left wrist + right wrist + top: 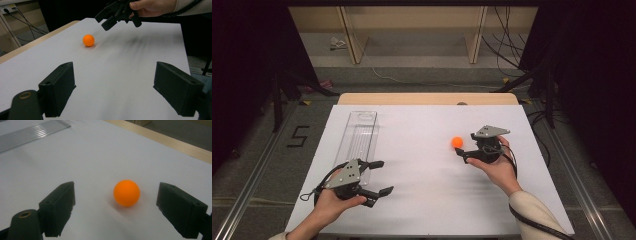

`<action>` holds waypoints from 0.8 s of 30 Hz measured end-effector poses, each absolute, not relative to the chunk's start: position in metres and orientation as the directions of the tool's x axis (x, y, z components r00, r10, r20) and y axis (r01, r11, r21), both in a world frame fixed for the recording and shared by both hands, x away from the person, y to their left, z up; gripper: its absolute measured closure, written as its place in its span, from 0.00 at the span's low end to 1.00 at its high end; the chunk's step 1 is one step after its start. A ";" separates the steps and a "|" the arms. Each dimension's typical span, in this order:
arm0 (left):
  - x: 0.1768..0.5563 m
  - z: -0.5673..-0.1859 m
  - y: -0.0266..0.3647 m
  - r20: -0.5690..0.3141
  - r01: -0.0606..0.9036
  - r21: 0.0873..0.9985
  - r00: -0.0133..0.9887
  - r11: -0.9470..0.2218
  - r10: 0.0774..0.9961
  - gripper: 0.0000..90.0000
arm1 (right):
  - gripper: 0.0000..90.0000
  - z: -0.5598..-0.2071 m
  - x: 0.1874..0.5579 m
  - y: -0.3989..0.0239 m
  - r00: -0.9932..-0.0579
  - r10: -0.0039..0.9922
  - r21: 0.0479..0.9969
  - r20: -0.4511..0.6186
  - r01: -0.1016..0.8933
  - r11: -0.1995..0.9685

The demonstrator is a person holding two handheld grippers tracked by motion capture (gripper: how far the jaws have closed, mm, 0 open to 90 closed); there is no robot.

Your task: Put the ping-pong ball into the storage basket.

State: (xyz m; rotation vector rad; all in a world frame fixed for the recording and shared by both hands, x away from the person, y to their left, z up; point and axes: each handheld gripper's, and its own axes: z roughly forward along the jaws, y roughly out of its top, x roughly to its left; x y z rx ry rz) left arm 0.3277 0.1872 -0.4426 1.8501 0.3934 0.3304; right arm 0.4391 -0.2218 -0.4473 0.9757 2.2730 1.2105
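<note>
Barely started here: orange ball (457, 142) sitting loose on the white table (422, 200), between the spread jaws of the right gripper (462, 154) but not pinched yet. Left gripper (379, 176) wide open too, holding nothing, parked by the clear tray (357, 132). Still left: squeezing, lifting, probably dropping into that tray.

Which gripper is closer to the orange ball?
The right gripper: its open jaws flank the orange ball. The left gripper, also open, sits far off beside the clear tray.

Small orange ball (126, 192) — round, glossy; resting on the white tabletop (422, 185).
</note>
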 end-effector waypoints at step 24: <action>0.328 -0.442 0.187 0.031 0.101 0.953 0.905 -0.286 0.423 0.18 | 0.18 -0.460 0.465 -0.211 -0.671 0.742 0.807 -0.009 0.433 0.402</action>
